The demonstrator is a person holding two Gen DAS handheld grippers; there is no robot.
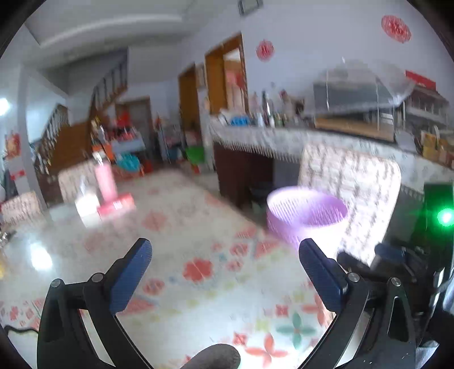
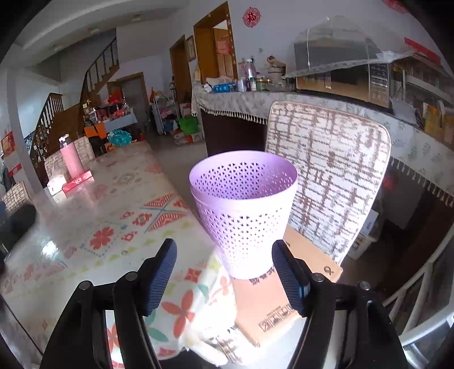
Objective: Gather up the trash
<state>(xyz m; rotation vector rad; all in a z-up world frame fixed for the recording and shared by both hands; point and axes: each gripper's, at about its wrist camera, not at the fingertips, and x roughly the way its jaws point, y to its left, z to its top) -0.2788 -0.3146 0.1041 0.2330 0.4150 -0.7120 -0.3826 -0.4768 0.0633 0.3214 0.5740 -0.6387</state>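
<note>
One lilac perforated bin (image 2: 244, 210), empty as far as its inside shows, is standing on a cardboard box (image 2: 272, 301) beside the bench (image 2: 85, 215), before a chair (image 2: 332, 176). The right gripper (image 2: 224, 272) is spreading wide near its base, holding nothing. The left gripper (image 1: 225, 272) is spreading too, empty, over the bench.

wooden staircase (image 2: 93, 73), white walls (image 2: 283, 25), floral tablecloth (image 2: 93, 227), patterned chair (image 2: 329, 170)
</note>
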